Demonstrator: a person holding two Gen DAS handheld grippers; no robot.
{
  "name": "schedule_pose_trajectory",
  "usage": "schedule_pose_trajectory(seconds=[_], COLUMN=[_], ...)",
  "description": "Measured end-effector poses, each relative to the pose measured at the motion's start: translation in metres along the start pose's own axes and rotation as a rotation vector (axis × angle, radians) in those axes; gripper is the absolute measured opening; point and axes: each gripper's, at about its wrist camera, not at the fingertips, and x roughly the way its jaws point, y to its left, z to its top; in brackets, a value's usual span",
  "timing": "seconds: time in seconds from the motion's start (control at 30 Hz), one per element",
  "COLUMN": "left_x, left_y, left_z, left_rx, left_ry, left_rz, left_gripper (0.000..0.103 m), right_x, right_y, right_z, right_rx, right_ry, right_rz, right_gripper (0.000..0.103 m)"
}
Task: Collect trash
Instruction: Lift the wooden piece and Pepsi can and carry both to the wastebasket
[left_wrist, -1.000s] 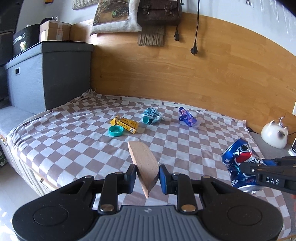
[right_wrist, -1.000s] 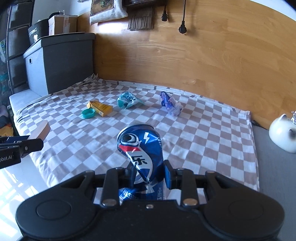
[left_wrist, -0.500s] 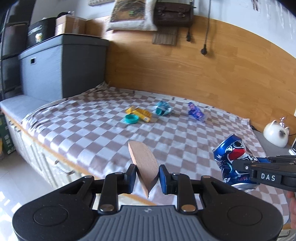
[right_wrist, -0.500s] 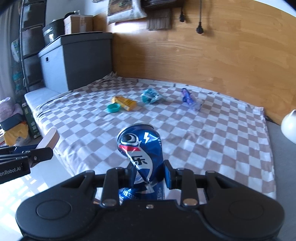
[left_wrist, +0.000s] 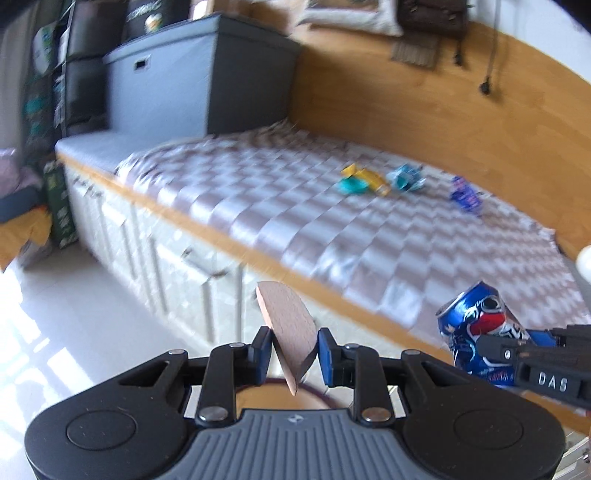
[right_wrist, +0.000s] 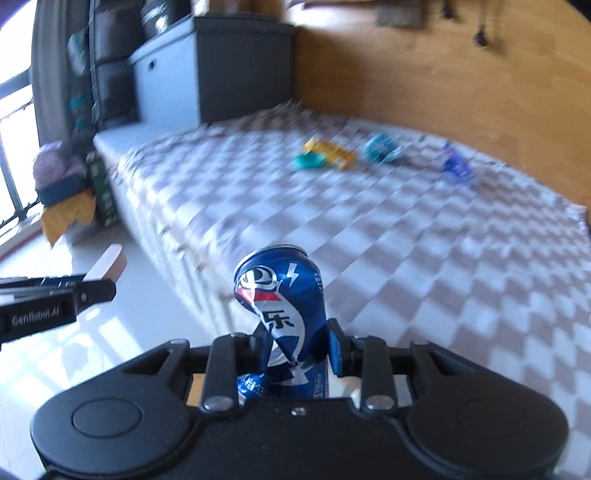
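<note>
Left gripper (left_wrist: 291, 350): jaws were closed on a thin wooden piece (left_wrist: 290, 332), which stood on edge between the blue pads, its rounded end up.
Right gripper (right_wrist: 295, 349): jaws were clamped on a crushed blue soda can (right_wrist: 282, 295), pinched at its dented waist, top end up.
Position of grippers: both were over the pale floor (left_wrist: 74, 314) just off the bed's front edge; the right one, with the can, showed at the right edge of the left wrist view.
Below left gripper: a round rim with a tan inside (left_wrist: 280, 397) was partly visible between the fingers; what it was could not be told.
Bed (left_wrist: 332, 236): covered by a brown-and-white checked cloth; wooden panel behind.
Trash on the bed: teal cap (left_wrist: 352, 186), touching or overlapping a yellow packet (left_wrist: 369, 177); teal wrapper (left_wrist: 406, 177) just beside; blue wrapper (left_wrist: 465, 194) a little apart to the right.
Image quality: background was motion-blurred.
</note>
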Motion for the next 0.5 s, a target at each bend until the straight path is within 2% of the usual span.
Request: schedule_pose_trajectory(seconds=[0.23,0.5], left_x=[0.032,0.084], left_y=[0.039,0.063], left_z=[-0.044,-0.093], left_rx=[-0.092,-0.174], left_ry=[0.115,0.285], left_rz=[0.058,0.069], left_gripper=[0.028,0.028], right_x=[0.04,0.089], right_y=[0.031,0.045], right_z=[-0.032,-0.065], right_rx=[-0.052,-0.08], right_ry=[0.118,0.242], right_rz=[0.041,0.063], right_gripper=[0.031,0.031])
